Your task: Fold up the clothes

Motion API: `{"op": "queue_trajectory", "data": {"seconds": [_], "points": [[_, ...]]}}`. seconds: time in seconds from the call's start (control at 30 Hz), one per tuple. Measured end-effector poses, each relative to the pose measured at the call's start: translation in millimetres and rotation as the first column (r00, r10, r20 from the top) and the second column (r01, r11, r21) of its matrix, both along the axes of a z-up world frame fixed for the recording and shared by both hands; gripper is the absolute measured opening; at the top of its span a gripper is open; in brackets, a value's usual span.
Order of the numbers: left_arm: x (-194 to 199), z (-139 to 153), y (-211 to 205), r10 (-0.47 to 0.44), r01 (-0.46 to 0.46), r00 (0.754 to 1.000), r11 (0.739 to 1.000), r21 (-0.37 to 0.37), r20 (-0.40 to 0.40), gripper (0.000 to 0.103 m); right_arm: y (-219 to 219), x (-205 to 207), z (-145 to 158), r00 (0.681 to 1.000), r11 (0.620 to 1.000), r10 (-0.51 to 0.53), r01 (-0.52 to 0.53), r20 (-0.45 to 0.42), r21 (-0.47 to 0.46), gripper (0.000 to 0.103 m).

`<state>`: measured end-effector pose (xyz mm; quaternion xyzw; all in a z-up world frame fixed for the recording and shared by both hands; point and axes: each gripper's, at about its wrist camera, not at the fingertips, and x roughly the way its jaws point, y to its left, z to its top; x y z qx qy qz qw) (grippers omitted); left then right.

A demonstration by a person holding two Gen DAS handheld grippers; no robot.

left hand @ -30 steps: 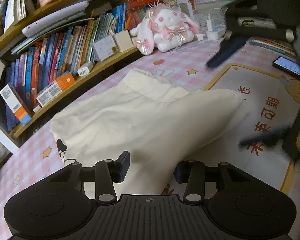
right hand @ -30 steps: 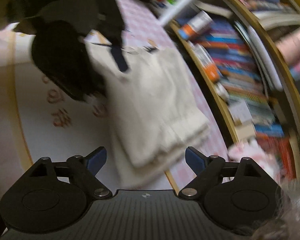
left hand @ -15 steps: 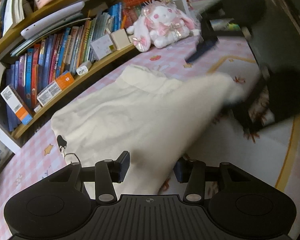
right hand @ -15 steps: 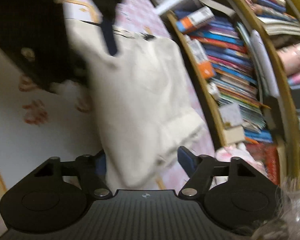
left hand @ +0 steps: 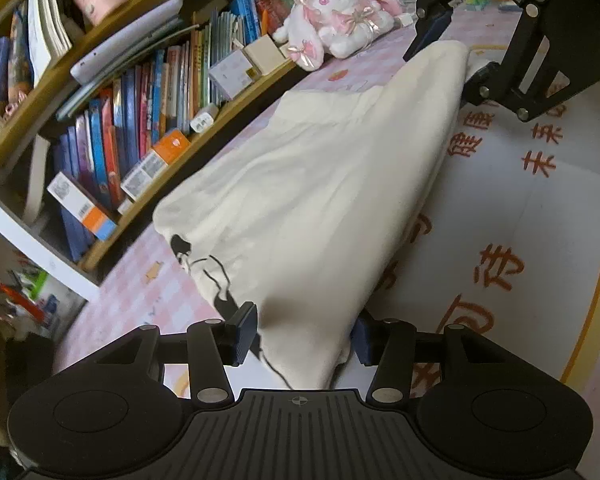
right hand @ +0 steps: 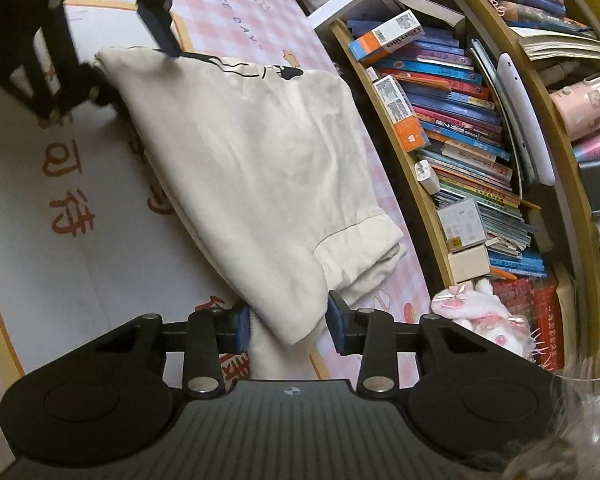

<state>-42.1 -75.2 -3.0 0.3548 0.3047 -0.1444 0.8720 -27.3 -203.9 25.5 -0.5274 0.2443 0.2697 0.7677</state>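
Cream garment [left hand: 320,184] stretches lengthwise between both sets of jaws, left gripper [left hand: 304,334] and right gripper [right hand: 288,322] each clenched on an opposite end, its far side resting on the table [left hand: 520,208].

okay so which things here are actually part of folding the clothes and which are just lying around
Part of the job:
cream garment
left tool, gripping one end
right tool, gripping the other end

Just lying about:
plush rabbit
books
bookshelf
pink checked mat
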Motion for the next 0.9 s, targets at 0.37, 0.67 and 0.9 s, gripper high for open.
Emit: {"op": "queue_trajectory", "data": {"seconds": [0.37,0.67,0.9], "points": [[-6.7,-6.9,-4.8,-0.068,0.061,0.996,0.992,0.109,0.055,0.05,-5.4,-9.3,-23.7,0.999,0.996,0.036,-0.038,-0.023,-0.084,0.029],[-12.4,-9.8,-4.0,-0.102,0.09,0.993,0.982,0.168,0.066,0.057,-9.7,-14.2,-34.8,0.999,0.992,0.04,-0.042,-0.018,-0.118,0.016],[-15.3,-9.6,-1.2,-0.084,0.069,0.993,0.981,0.18,0.078,0.06,-9.5,-21.1,-39.5,0.994,0.984,0.104,-0.1,0.022,-0.15,0.026]]}}
